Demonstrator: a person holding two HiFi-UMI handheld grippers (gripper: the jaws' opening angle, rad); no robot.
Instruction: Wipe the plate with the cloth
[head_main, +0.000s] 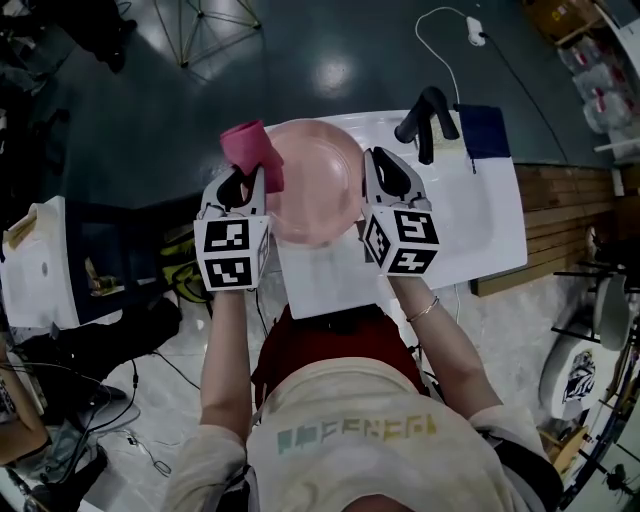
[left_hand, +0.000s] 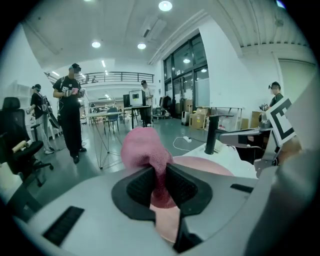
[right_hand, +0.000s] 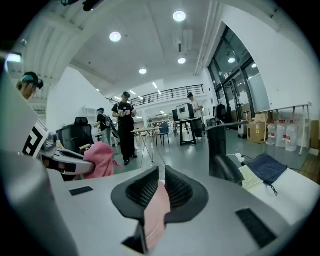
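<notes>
2 grips carry everything here: my left gripper (head_main: 248, 190) is clamped on the pink cloth (head_main: 250, 148), and my right gripper (head_main: 380, 175) pinches the rim of the pink plate (head_main: 312, 180) above the white counter (head_main: 485, 225). I judge that thin edge hold could twist or slip once the cloth presses hard. Both my forearms reach forward side by side, the cloth just beside the plate's left edge.
</notes>
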